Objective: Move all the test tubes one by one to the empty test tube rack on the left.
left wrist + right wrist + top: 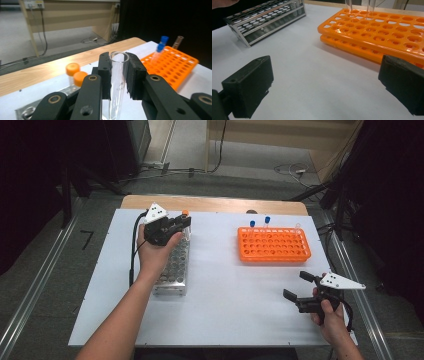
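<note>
Left fingers clamped on a clear glass tube, uncapped, gripped just below its open rim, roughly upright, lower end hanging free under the pads. The left gripper sits above the far end of the metal rack on the left side of the white table; in the left gripper view two orange-capped tubes stand in that rack just behind the pads. Right fingers spread wide, nothing between them, only bare table beneath. The right gripper hovers low near the right front corner, pointing toward the orange rack, near it but not touching. The orange rack holds two blue-capped tubes and what looks like one uncapped tube along its far row; most holes empty. Progress guess: looks like tubes are being moved from the metal rack to the orange one, early to middle stage. Three appear to be across already, one is in the air, at least two orange-capped ones are left in the metal rack. Still to do: carry the held tube across, drop it into a free hole, let go, then fetch the rest. Can't tell how many more sit in the metal rack, the hand covers part of it.
</note>
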Demonstrator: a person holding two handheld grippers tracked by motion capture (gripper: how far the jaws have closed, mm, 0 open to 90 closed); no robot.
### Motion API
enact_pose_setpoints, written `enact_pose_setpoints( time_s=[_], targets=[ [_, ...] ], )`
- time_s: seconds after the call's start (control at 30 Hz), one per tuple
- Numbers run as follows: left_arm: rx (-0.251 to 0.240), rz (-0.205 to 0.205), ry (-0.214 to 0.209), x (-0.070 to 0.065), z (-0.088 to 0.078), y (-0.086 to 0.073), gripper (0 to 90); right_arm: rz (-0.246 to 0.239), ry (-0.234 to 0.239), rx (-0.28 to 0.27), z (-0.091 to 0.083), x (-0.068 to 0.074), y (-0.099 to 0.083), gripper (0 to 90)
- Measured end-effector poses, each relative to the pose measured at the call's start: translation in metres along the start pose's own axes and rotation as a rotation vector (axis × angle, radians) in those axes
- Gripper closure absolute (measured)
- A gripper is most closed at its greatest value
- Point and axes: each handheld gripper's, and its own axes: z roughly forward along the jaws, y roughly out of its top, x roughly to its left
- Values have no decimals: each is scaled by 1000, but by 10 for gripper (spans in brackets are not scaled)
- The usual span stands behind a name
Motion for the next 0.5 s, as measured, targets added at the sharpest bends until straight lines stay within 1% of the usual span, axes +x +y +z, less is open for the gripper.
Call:
enact_pose_setpoints(
  time_s=[0.17, 0.3, 0.5],
  targets=[
    [-3, -7, 43, 9, 6, 0, 762, 0, -2, 3, 1, 0, 0, 0],
    [-2, -12, 67, 13, 12, -2, 762, -2, 0, 5, 1, 0, 0, 0],
    [13, -20, 81, 14, 19, -6, 762, 1, 0, 4, 1, 0, -1, 0]
  ],
)
